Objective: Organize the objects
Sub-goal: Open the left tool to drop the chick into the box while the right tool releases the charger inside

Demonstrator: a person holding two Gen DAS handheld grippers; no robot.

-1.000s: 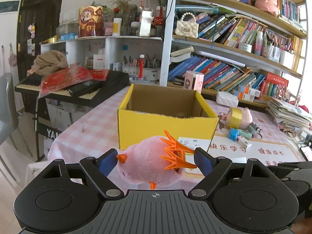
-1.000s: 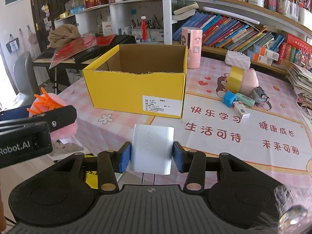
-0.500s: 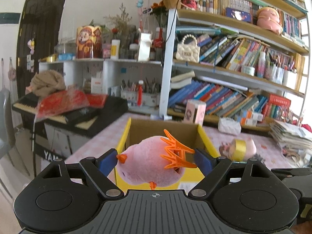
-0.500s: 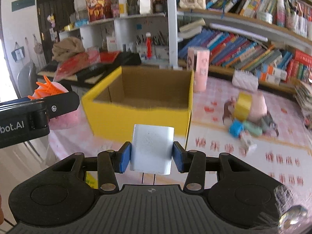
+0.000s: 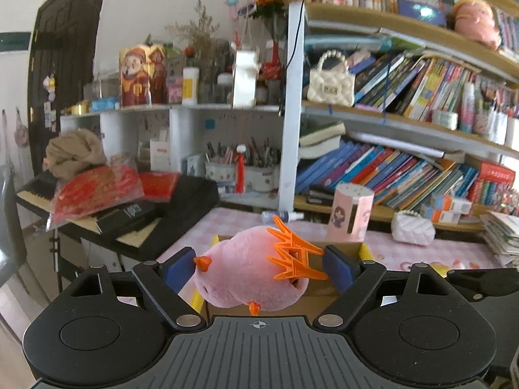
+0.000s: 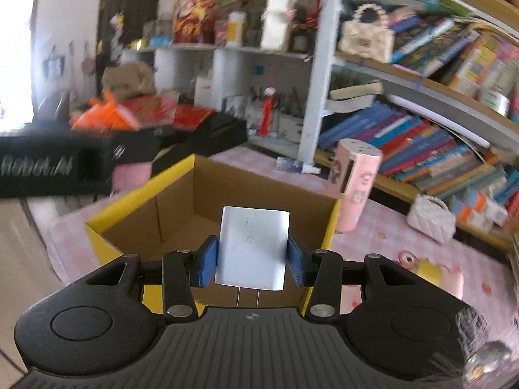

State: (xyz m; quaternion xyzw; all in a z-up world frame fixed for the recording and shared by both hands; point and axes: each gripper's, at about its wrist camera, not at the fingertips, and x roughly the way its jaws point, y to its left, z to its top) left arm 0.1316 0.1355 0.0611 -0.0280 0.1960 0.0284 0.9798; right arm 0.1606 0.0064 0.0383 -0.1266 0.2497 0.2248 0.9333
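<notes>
Tools (image 6: 252, 261) risen over box (image 6: 331, 223), both gripping

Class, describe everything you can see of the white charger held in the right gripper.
The white charger is a smooth, glossy plastic block with rounded corners and faint dark specks on its face. Two thin metal prongs stick out of its lower end, toward the camera. The right gripper clamps it, one blue pad on each side. It stands upright in the air in front of the open yellow cardboard box, touching nothing but the pads.
</notes>
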